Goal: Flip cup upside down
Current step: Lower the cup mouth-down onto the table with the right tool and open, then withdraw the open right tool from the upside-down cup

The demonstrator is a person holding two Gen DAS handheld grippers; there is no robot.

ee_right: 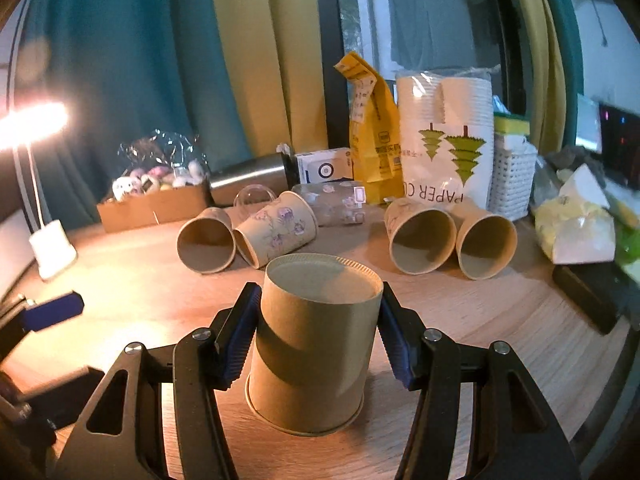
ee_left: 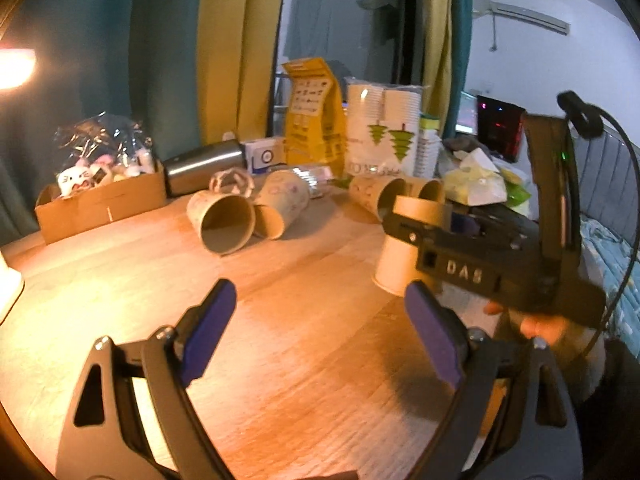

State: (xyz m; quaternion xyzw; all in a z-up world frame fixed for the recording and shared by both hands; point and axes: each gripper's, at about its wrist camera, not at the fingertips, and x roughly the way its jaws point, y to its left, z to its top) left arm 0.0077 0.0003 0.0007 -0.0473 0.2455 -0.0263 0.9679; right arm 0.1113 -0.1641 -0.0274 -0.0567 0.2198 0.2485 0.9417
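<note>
The right claw pinches the brown paper cup, which stands upside down, rim on the wooden surface. The left claw hangs spread wide, holding nothing, above bare wood beside it. Farther back four more cups lie on their sides in two pairs.

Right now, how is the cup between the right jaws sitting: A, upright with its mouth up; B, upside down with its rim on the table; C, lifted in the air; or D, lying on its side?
B: the brown paper cup shows its closed base on top and its rolled rim down on the wooden table.
</note>
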